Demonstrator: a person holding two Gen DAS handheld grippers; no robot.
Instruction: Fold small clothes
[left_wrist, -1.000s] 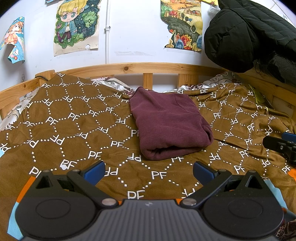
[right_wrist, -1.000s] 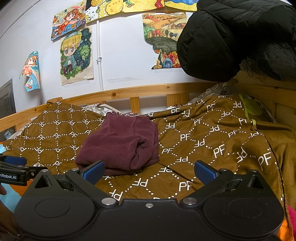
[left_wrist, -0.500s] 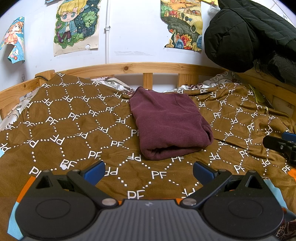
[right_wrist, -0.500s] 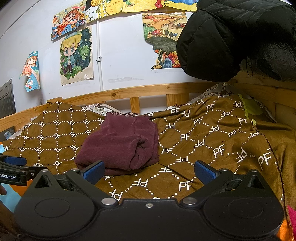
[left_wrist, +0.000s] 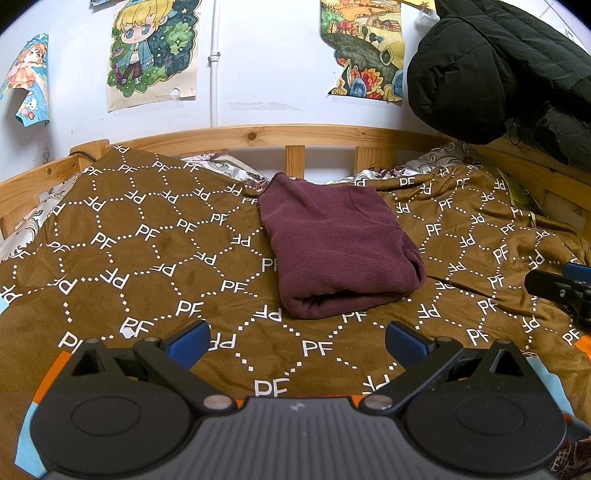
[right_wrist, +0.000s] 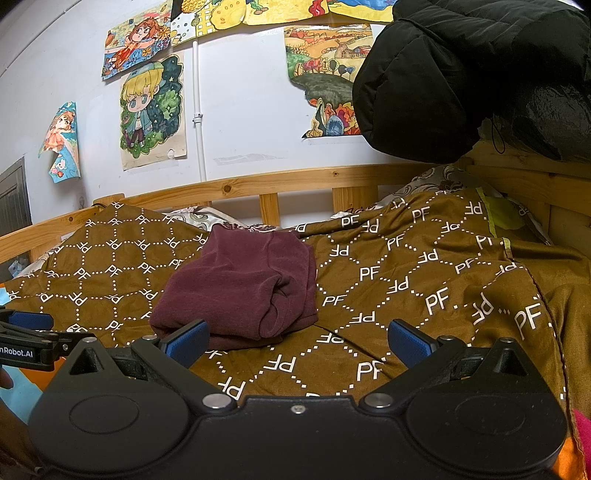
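A maroon garment (left_wrist: 340, 243) lies folded into a thick rectangle on the brown patterned blanket (left_wrist: 147, 258) in the middle of the bed; it also shows in the right wrist view (right_wrist: 243, 291). My left gripper (left_wrist: 297, 341) is open and empty, hovering over the blanket just in front of the garment. My right gripper (right_wrist: 297, 341) is open and empty, just in front and to the right of the garment. Each gripper shows at the edge of the other's view: the right one (left_wrist: 561, 288) and the left one (right_wrist: 29, 339).
A wooden bed rail (left_wrist: 295, 136) runs along the back against a white wall with posters (left_wrist: 151, 51). A black puffy jacket (left_wrist: 498, 66) hangs at the upper right. A patterned pillow (left_wrist: 225, 166) peeks out behind the blanket.
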